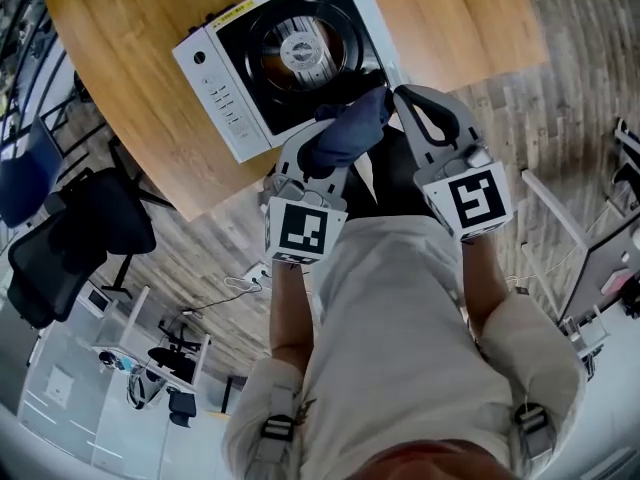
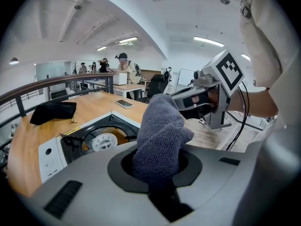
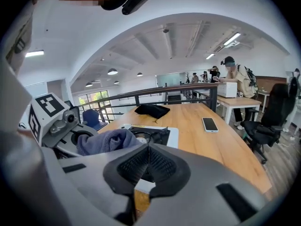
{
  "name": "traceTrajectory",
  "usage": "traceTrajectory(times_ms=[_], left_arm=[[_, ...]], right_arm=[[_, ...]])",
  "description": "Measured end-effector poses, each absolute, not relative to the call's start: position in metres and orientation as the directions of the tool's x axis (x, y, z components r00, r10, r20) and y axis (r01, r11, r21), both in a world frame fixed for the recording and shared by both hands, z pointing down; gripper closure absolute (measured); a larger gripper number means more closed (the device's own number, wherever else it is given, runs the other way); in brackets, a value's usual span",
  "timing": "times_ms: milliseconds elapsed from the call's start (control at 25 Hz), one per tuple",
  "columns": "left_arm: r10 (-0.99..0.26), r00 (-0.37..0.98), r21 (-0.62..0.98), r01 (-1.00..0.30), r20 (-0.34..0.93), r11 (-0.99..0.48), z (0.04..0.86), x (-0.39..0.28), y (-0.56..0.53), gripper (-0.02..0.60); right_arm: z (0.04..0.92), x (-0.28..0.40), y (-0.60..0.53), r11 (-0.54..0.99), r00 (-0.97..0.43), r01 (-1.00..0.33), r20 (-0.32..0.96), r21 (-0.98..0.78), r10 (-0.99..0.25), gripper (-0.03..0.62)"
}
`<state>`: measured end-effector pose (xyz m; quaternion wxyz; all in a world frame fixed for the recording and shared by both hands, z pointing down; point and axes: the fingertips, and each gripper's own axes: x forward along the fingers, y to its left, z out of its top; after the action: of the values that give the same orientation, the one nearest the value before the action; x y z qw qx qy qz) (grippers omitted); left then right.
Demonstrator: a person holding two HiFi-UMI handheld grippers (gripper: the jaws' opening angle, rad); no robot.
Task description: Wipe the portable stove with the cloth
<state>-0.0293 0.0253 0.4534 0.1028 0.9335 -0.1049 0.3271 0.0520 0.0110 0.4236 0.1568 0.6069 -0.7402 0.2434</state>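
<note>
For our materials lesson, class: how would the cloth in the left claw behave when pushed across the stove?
Probably floppy: the cloth bunches and droops over where the left claw pinches it. Likely light, since one pinch holds it up. Its looped, towel-like weave should drag rather than slide on the stove.

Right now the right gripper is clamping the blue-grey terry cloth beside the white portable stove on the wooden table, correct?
No. It is the left gripper that is clamping the blue-grey terry cloth beside the white portable stove on the wooden table. The left gripper view shows the cloth between its jaws; the right gripper is shut on nothing.
</note>
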Motion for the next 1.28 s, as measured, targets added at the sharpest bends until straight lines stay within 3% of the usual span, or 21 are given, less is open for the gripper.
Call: traceTrajectory(times_ms=[640,1280], left_arm=[[0.022,0.782,0.17,-0.108,0.623,-0.979,0.476,0.066,0.059,0.506],[0.036,0.713,0.192,-0.139,0.7,-0.971,0.507,0.079,0.061,0.506]], right_arm=[[0.434,0.129,0.056,0.003,-0.089,-0.988,0.552,-0.156,-0.829,0.572],[0.447,0.14,0.058,-0.001,-0.097,-0.985,0.567,-0.17,-0.818,0.572]])
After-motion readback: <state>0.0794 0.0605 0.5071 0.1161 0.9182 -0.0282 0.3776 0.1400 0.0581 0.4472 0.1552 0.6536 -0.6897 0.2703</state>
